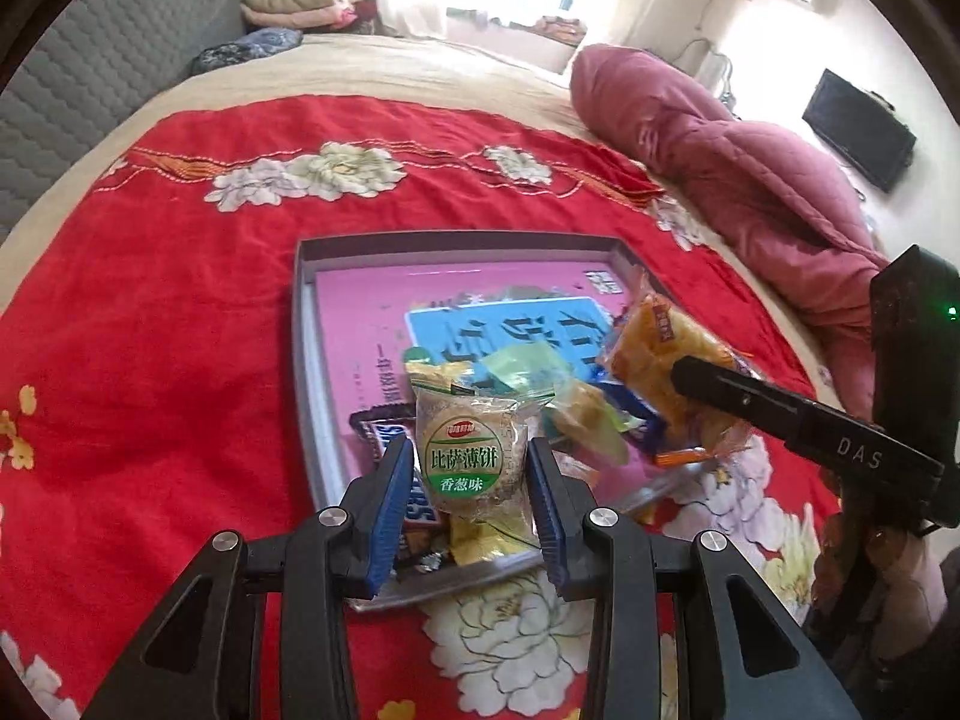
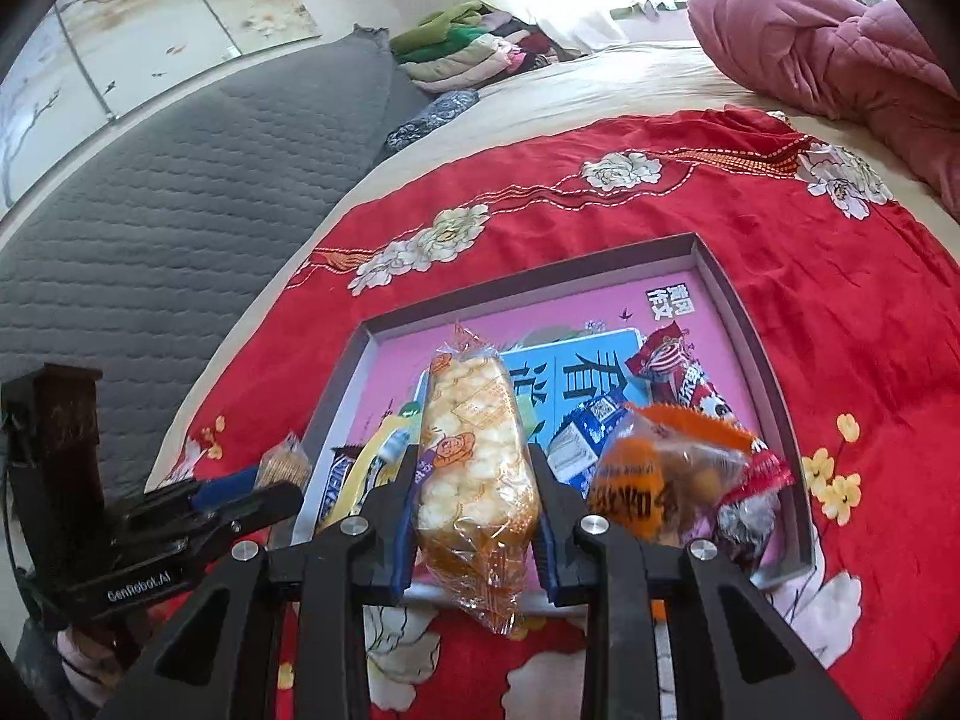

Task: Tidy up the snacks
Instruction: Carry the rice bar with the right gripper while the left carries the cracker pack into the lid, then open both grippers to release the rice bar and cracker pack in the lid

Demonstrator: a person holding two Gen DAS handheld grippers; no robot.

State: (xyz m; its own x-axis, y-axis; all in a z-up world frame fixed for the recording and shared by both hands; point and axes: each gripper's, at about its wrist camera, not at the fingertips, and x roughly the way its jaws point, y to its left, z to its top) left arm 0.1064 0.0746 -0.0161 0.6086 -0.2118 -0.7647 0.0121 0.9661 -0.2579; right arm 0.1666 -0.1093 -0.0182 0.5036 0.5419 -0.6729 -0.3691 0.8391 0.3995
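Observation:
A shallow grey tray (image 1: 303,360) with a pink printed floor lies on the red flowered bedspread. In the left wrist view my left gripper (image 1: 471,450) is shut on a round cracker pack with a green label (image 1: 465,456), held above the tray's near end. In the right wrist view my right gripper (image 2: 474,474) is shut on a long clear pack of puffed rice cake (image 2: 474,450), also over the tray (image 2: 744,324). That rice cake pack (image 1: 666,348) and the right gripper's black body show at the right of the left wrist view. Loose snacks lie in the tray.
In the tray lie a Snickers bar (image 1: 420,510), an orange nut bag (image 2: 666,468), a blue-white pack (image 2: 591,432) and a red wrapper (image 2: 666,354). A pink quilt (image 1: 720,162) lies at the bed's right, a grey padded headboard (image 2: 180,198) at the left, folded clothes (image 2: 468,48) beyond.

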